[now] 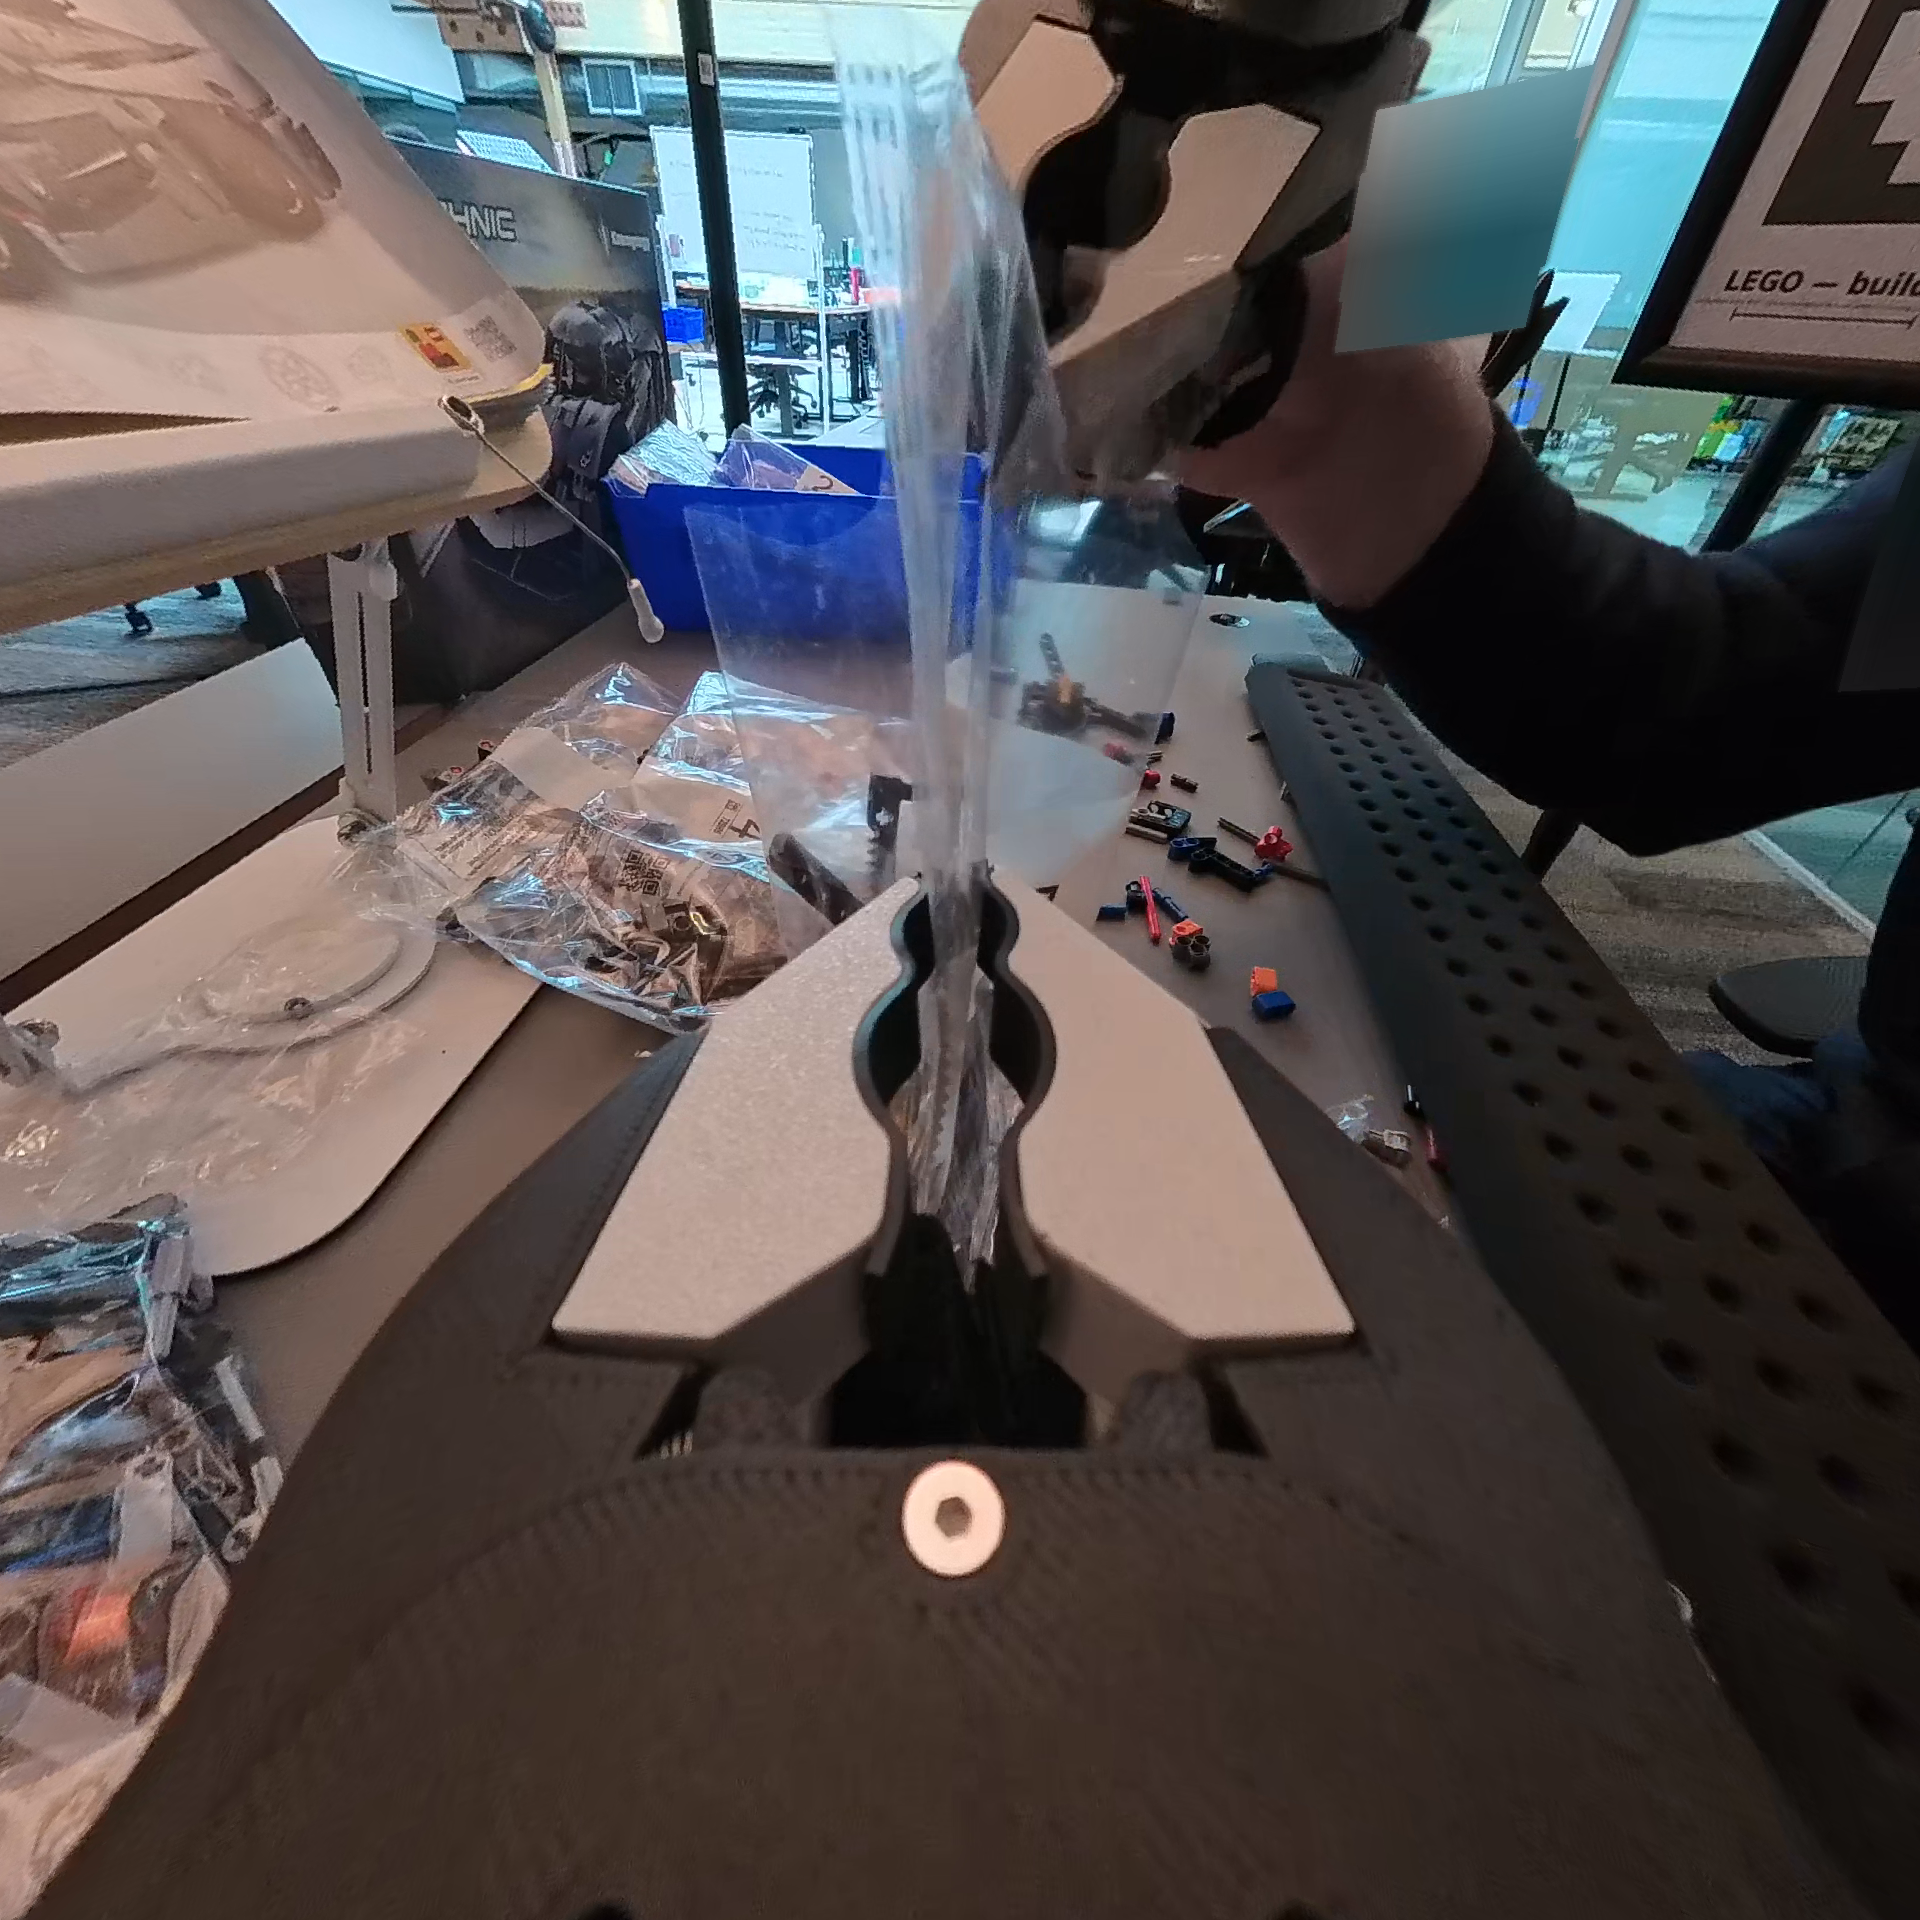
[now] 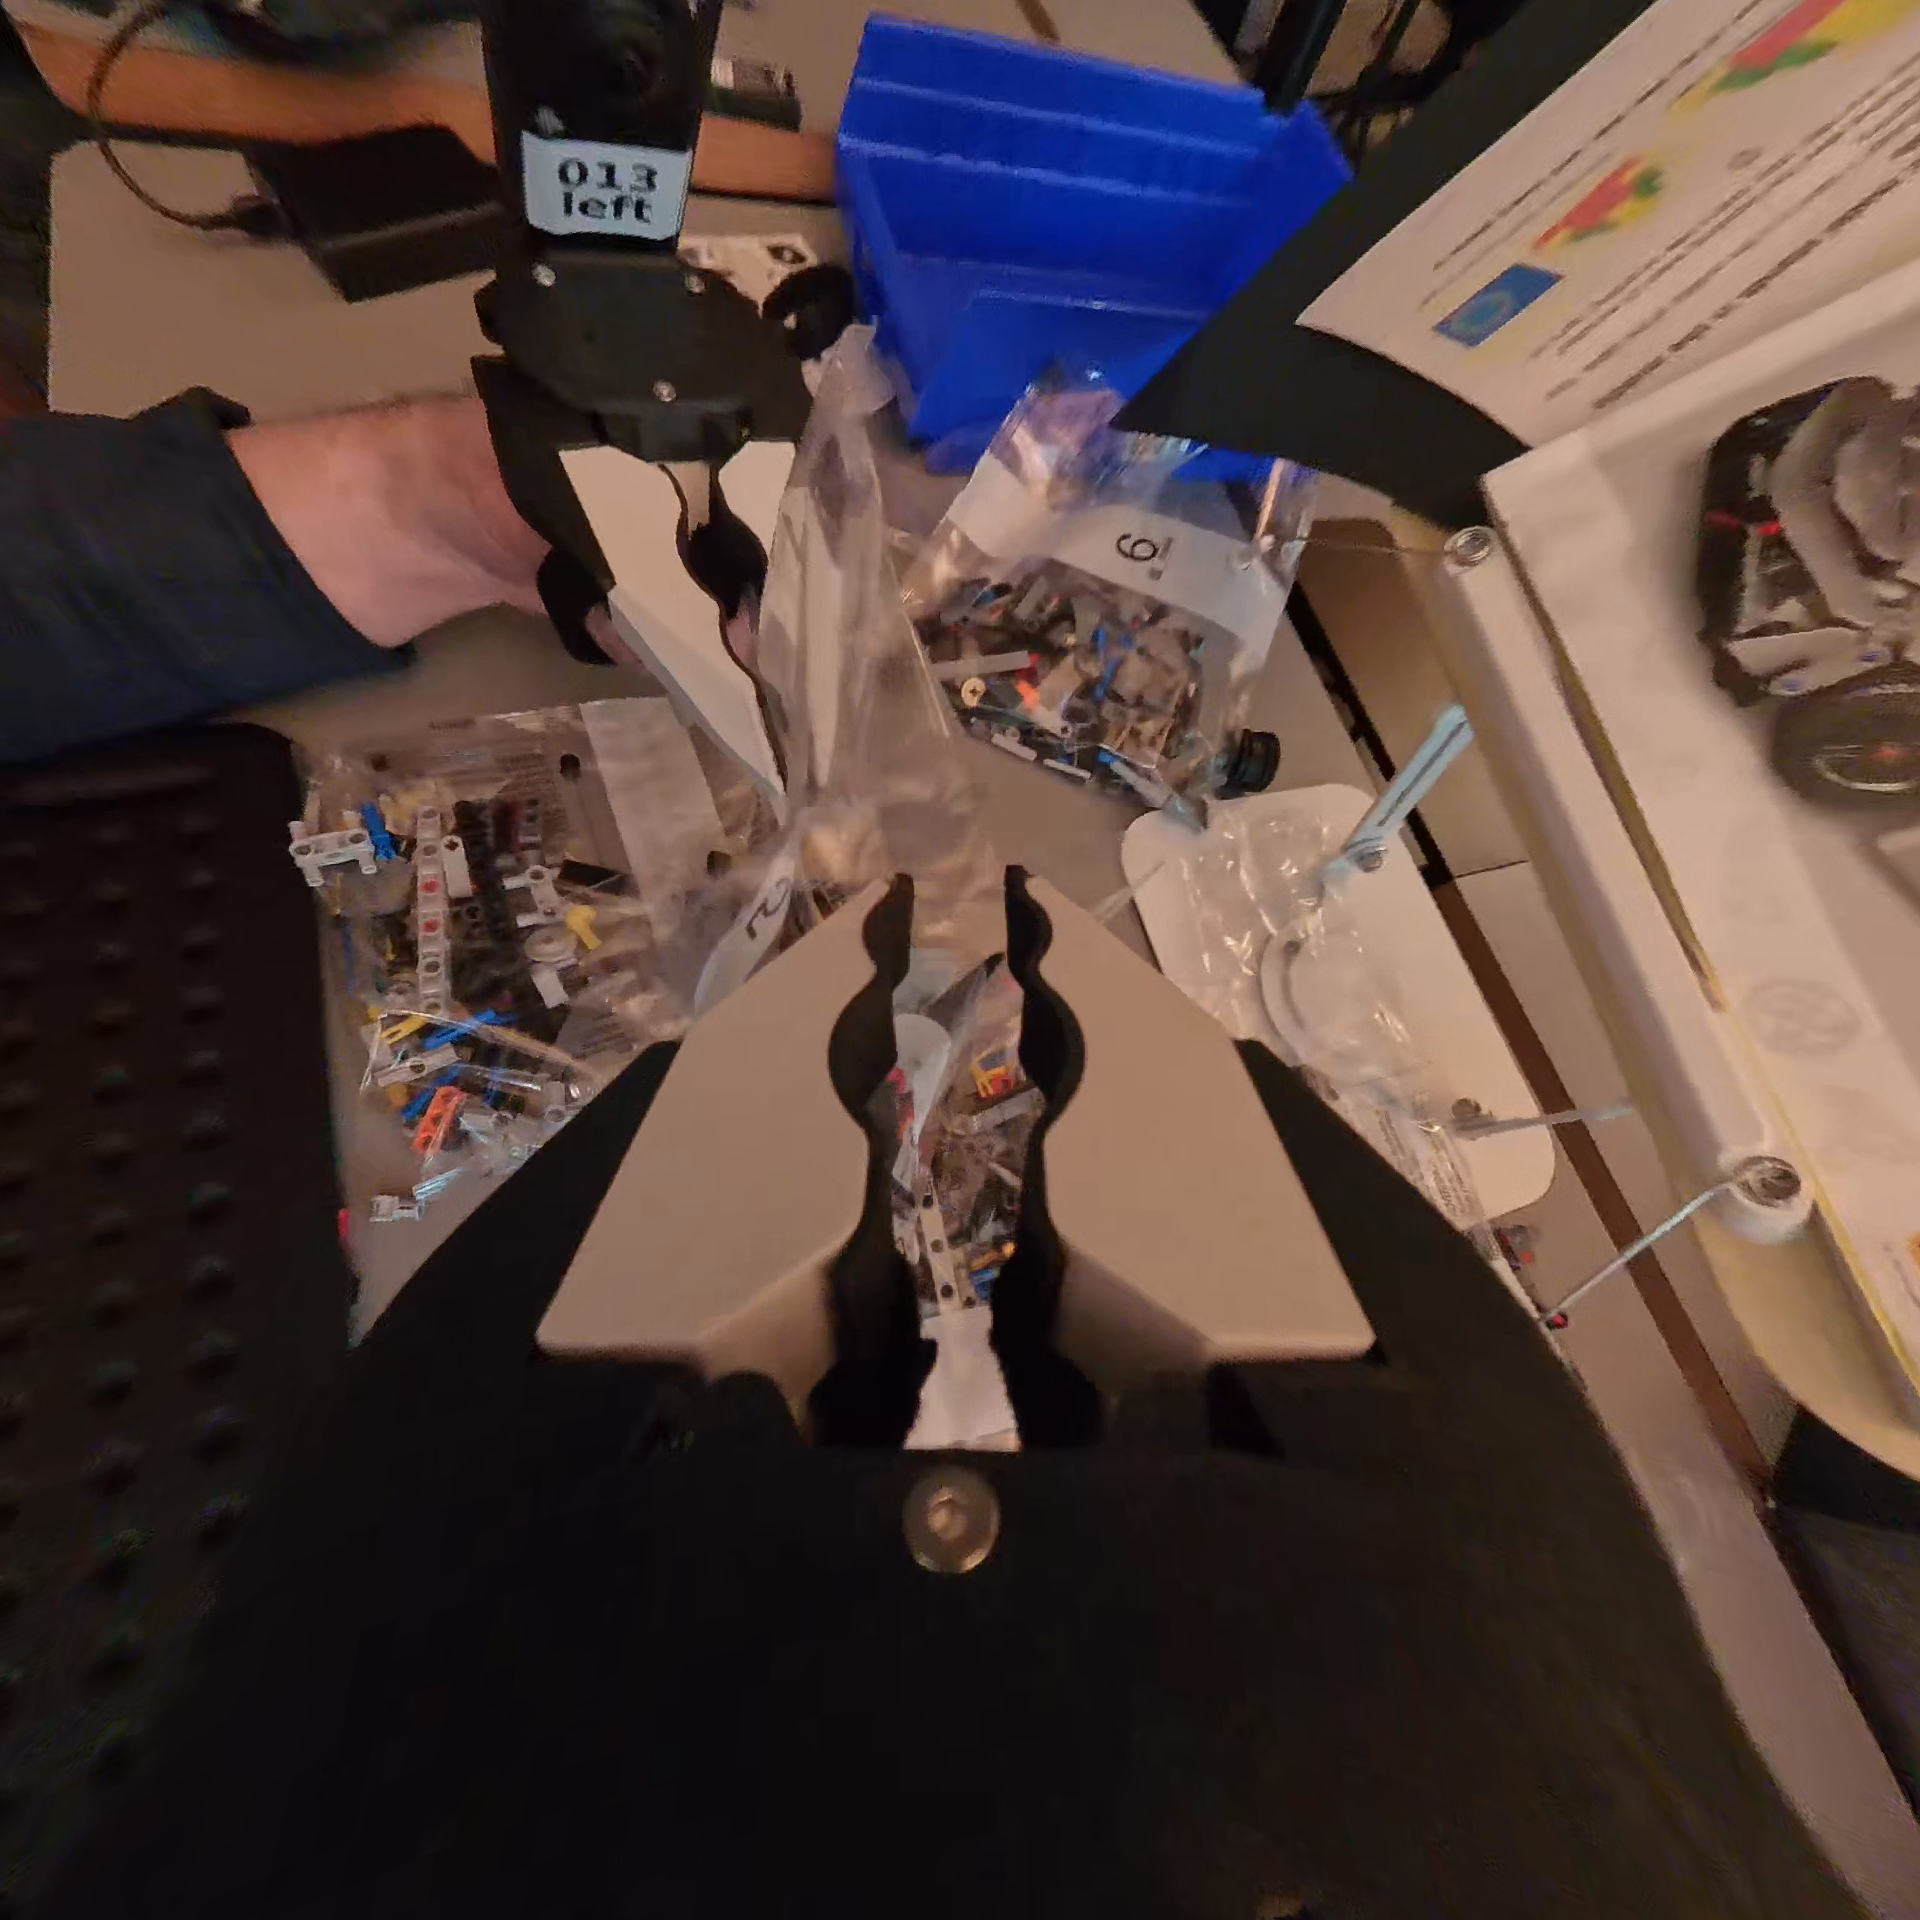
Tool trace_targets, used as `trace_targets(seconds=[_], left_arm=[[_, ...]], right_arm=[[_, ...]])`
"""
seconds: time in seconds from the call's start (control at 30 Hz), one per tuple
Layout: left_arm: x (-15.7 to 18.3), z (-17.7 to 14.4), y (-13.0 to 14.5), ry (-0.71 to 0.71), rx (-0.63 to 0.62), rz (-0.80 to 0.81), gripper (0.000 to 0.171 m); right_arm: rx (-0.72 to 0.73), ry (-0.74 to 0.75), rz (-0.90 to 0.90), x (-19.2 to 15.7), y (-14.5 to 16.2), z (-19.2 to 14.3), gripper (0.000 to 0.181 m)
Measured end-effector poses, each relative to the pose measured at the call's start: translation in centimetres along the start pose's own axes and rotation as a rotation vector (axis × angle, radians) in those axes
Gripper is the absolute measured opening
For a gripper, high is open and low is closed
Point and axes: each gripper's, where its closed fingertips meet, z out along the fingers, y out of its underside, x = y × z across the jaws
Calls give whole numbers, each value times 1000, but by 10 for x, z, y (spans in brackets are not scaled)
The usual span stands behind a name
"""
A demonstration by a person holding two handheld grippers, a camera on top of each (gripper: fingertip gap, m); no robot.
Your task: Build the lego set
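My left gripper [image 1: 951, 883] is shut on the lower end of an empty clear plastic bag [image 1: 935, 436], which stands up from its jaws. It also shows in the right wrist view [image 2: 769, 748], held by a hand, gripping the same bag [image 2: 831, 665]. My right gripper [image 2: 956, 883] is open by a narrow gap, its tips at the bag's near end; in the left wrist view it [image 1: 1081, 239] hangs beside the bag's top. Loose Lego pieces [image 1: 1195, 862] and a small dark assembly [image 1: 1081, 707] lie on the table behind the bag.
Sealed bags of parts [image 2: 478, 914] [image 2: 1091, 644] lie below my right gripper. A blue bin [image 2: 1060, 208] stands behind them. An instruction booklet on a white stand [image 2: 1714, 623] is at the right. A black perforated panel [image 1: 1558, 1039] runs along the table's edge. Left tips and right tips are each some 25 cm from the black perforated panel [image 1: 1558, 1039]. It is also in sight in the right wrist view [image 2: 139, 1354].
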Motion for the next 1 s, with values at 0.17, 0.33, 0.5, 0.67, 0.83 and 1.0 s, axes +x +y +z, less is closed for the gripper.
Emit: trace_targets(seconds=[0.17,0.33,0.5,0.67,0.83,1.0], left_arm=[[-1,-1,0,-5,3,-3,5],[-3,-2,1,-9,9,-11,5],[-4,-2,1,-13,8,-11,4],[-4,-2,2,-14,5,-10,5],[-3,-2,1,-13,6,-7,5],[-3,-3,0,-13,12,-6,5]], right_arm=[[6,19,90,8,34,-25,13],[-171,-167,172,-23,113,-9,17],[-313,-235,193,-46,167,24,19],[-396,-229,188,-48,184,39,19],[-422,-230,165,-50,191,42,9],[-408,-219,163,-47,185,37,5]])
